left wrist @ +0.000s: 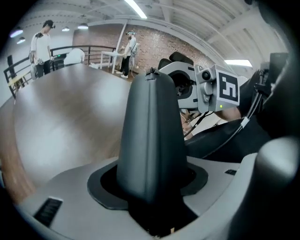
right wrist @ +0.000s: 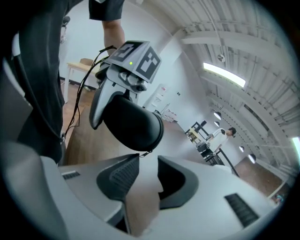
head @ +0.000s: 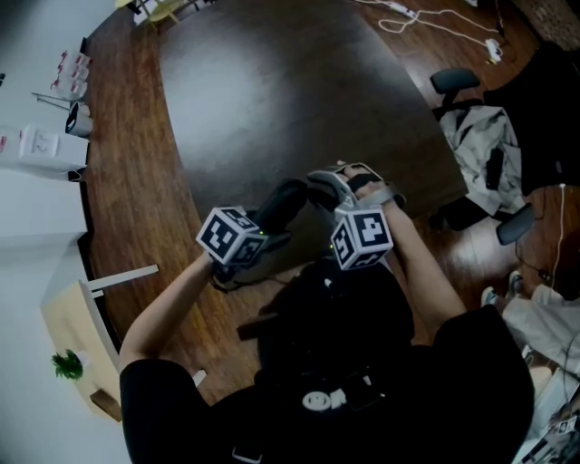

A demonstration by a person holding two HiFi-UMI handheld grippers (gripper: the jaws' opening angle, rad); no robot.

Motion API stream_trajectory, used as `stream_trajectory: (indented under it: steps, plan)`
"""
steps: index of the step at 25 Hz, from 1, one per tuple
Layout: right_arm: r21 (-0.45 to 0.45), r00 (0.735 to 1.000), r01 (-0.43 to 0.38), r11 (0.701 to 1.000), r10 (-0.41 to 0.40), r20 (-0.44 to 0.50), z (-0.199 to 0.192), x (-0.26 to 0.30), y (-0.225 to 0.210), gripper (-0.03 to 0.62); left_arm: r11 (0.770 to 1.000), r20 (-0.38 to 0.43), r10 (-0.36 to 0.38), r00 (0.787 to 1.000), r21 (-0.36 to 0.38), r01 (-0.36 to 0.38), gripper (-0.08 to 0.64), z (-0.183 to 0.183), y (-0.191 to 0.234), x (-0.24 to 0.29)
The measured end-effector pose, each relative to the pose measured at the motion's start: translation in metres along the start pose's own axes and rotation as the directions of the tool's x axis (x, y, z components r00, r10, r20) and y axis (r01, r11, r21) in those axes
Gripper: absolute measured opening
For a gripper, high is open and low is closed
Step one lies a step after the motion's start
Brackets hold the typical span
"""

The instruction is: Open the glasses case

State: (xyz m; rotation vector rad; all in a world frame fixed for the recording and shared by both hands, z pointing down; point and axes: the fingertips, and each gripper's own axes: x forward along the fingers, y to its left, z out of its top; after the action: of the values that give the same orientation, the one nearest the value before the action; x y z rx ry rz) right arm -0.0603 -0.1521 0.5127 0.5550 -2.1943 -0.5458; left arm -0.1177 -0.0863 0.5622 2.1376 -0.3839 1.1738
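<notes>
The glasses case (head: pixel 283 201) is a black, rounded zip case held up over the near edge of the dark table (head: pixel 272 91). My left gripper (head: pixel 272 227) is shut on it; in the left gripper view the case (left wrist: pixel 150 136) stands upright, pinched between the two grey jaws. My right gripper (head: pixel 328 184) sits just right of the case's far end. In the right gripper view its jaws (right wrist: pixel 149 162) stand open with nothing between them, and the case (right wrist: pixel 133 124) hangs just beyond the tips, its small zip pull (right wrist: pixel 140 153) close to the left tip.
Office chairs with a jacket draped over one (head: pixel 485 145) stand to the right of the table. White cables (head: pixel 435 18) lie on the wooden floor. A white shelf (head: pixel 41 149) and a small plant (head: pixel 66 364) are at left. Two people (left wrist: pixel 41 47) stand far off.
</notes>
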Motion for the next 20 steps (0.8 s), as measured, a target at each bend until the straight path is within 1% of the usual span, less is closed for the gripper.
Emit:
stream_trajectory:
  steps: [4,8,11,13,15,18,20]
  plan:
    - [0.057,1.000,-0.013,0.998,0.012,0.018,-0.001,0.005,0.001,0.152,0.994,-0.051,-0.024,0.998,-0.106,0.018,0.261,0.003,-0.009,-0.006]
    - [0.104,0.999,-0.032,0.994,0.027,0.044,-0.003,0.008,0.007,0.152,0.990,-0.092,0.003,0.996,-0.138,-0.016,0.261,0.004,-0.006,-0.005]
    - [0.161,0.998,-0.011,0.987,0.000,0.069,-0.004,0.010,0.008,0.152,0.983,-0.107,0.019,0.994,-0.181,-0.039,0.261,0.005,-0.005,-0.004]
    - [0.181,0.997,0.027,0.983,-0.039,0.064,-0.007,0.014,0.007,0.151,0.981,-0.116,0.018,0.993,-0.190,-0.040,0.261,0.005,-0.006,-0.003]
    - [0.189,0.996,0.059,0.980,-0.071,0.057,-0.009,0.018,0.005,0.150,0.983,-0.129,0.010,0.992,-0.182,-0.034,0.261,0.004,-0.008,-0.003]
    - [0.198,0.995,0.055,0.979,-0.070,0.067,-0.011,0.017,0.005,0.148,0.984,-0.137,0.002,0.991,-0.178,-0.026,0.261,0.003,-0.011,0.000]
    - [0.153,0.995,0.058,0.987,-0.070,0.075,-0.012,0.016,0.006,0.133,0.984,-0.136,-0.001,0.991,-0.175,-0.024,0.261,0.005,-0.012,0.002]
